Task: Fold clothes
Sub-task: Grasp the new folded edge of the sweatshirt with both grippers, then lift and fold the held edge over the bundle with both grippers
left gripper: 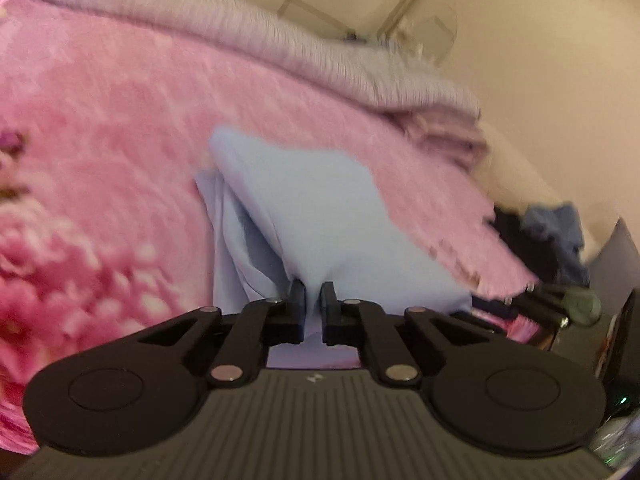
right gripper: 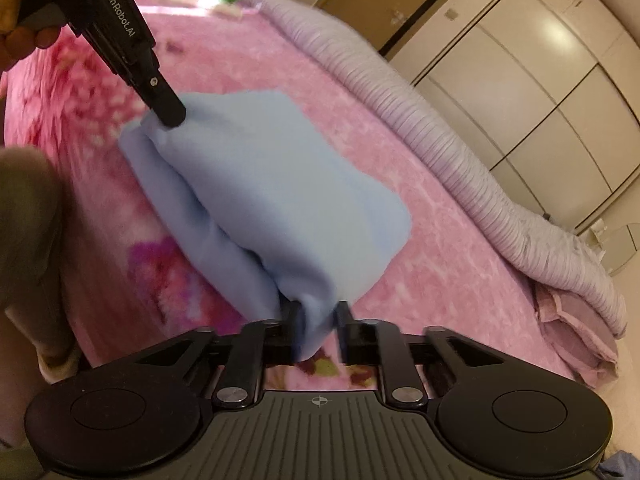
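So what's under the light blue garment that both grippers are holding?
The pink floral blanket shows all around the light blue garment. What lies directly beneath is covered by the garment, pinched by the left gripper and right gripper.

A plain light-blue cloth garment [right gripper: 276,184] hangs ahead of the black right gripper [right gripper: 318,320]. Beyond lies a pink, floral-patterned plush blanket [right gripper: 400,184]. A ribbed lilac quilt [right gripper: 452,148] borders it on the right.

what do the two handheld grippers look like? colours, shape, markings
Both match: the left gripper and right gripper are matte black, with short block fingers on linkage arms with silver pivot pins, two round discs and a ribbed grey body bearing a small crosshair mark. White "GenRobot.AI" lettering runs along the left one's side.
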`<state>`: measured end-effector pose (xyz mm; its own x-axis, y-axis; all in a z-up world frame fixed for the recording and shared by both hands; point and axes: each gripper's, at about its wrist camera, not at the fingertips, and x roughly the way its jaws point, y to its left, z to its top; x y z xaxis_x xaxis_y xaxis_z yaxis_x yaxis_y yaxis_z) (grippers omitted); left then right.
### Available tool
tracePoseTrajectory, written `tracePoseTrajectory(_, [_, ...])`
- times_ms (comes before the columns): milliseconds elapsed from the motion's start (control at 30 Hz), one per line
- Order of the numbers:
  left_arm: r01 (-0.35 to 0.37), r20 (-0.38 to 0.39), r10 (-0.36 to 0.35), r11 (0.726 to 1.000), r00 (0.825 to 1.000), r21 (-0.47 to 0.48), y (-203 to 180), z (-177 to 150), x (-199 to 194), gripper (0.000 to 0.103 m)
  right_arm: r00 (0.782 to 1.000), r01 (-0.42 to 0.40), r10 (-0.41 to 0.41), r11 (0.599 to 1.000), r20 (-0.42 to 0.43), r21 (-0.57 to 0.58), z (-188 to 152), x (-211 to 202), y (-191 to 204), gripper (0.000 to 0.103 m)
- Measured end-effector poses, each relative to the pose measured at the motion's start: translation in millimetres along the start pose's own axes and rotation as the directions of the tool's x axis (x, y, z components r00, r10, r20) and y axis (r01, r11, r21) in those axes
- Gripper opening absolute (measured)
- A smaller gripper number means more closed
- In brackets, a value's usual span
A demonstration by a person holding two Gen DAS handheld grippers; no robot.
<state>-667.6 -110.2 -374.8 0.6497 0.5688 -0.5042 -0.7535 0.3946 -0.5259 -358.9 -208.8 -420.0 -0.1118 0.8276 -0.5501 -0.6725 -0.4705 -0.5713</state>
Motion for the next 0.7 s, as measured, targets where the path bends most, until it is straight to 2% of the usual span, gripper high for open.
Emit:
tracePoseTrajectory(67, [-0.008,0.002,0.008,1.0,1.0,-0.005,2.5,-1.9,-7.2,0.004,0.998,0.019,-0.018,1.0,0.055,-0.016,2.4,-12.6,-4.1,0.007])
tracePoseTrajectory(133, [-0.018,-0.001,0.018,1.0,1.0,-0.005,5.0,-4.8,-13.4,0.004,0.997,0.0,0.004,0.999,0.071,-0.054,3.4,-18.4,-3.0,0.007])
tracePoseTrajectory(167, [-0.023,-0.028,0.022,1.0,0.999,-0.012,7.3,-9.7,-9.0,0.004,0.998,-0.027,0.03,0.997,0.046,-0.07,1.0,-14.1,-0.8,0.007])
tracePoseTrajectory(233, [-0.054,-0.1,0.054,0.999,0.994,0.004,10.7,-27.3,9.7,0.005,0.992,-0.116,0.11,0.99,-0.065,-0.086,-9.8,6.1,4.3,0.007])
tracePoseTrajectory(300, [-0.076,-0.096,0.076,0.997,0.992,0.0,10.7,-36.9,15.0,0.005,0.991,-0.117,0.107,0.983,-0.079,-0.142,-17.5,13.8,12.2,0.007])
tracePoseTrajectory(367, [-0.079,-0.072,0.077,0.997,0.994,-0.026,8.2,-34.0,10.5,0.004,0.992,-0.114,0.107,0.987,-0.073,-0.111,-14.8,12.4,8.7,0.007])
tracePoseTrajectory(467, [-0.108,-0.078,0.114,0.991,0.99,0.077,-8.1,-30.7,9.9,0.006,0.987,-0.14,0.132,0.986,-0.091,-0.088,-11.2,15.3,0.5,0.01])
tracePoseTrajectory(500, [-0.123,-0.101,0.132,0.988,0.986,0.091,-7.9,-32.5,14.0,0.01,0.982,-0.163,0.157,0.985,-0.101,-0.054,-10.3,16.4,-5.3,0.012])
tracePoseTrajectory(533, [-0.124,-0.106,0.129,0.991,0.986,0.056,-4.0,-32.7,14.3,0.014,0.976,-0.188,0.186,0.982,-0.111,-0.014,-9.3,17.5,-11.7,0.015])
tracePoseTrajectory(600, [-0.116,-0.104,0.112,0.993,0.988,-0.034,4.8,-31.8,12.4,0.015,0.961,-0.241,0.255,0.962,-0.108,0.129,-9.2,14.8,-33.0,0.016])
tracePoseTrajectory(633, [-0.108,-0.095,0.099,0.989,0.991,-0.097,8.0,-31.5,6.5,0.014,0.953,-0.263,0.289,0.939,-0.095,0.221,-11.5,10.8,-46.2,0.017])
tracePoseTrajectory(700, [-0.085,-0.07,0.07,0.97,0.995,-0.228,13.9,-30.9,-7.8,0.024,0.935,-0.3,0.351,0.865,-0.056,0.402,-17.0,2.1,-73.5,0.021])
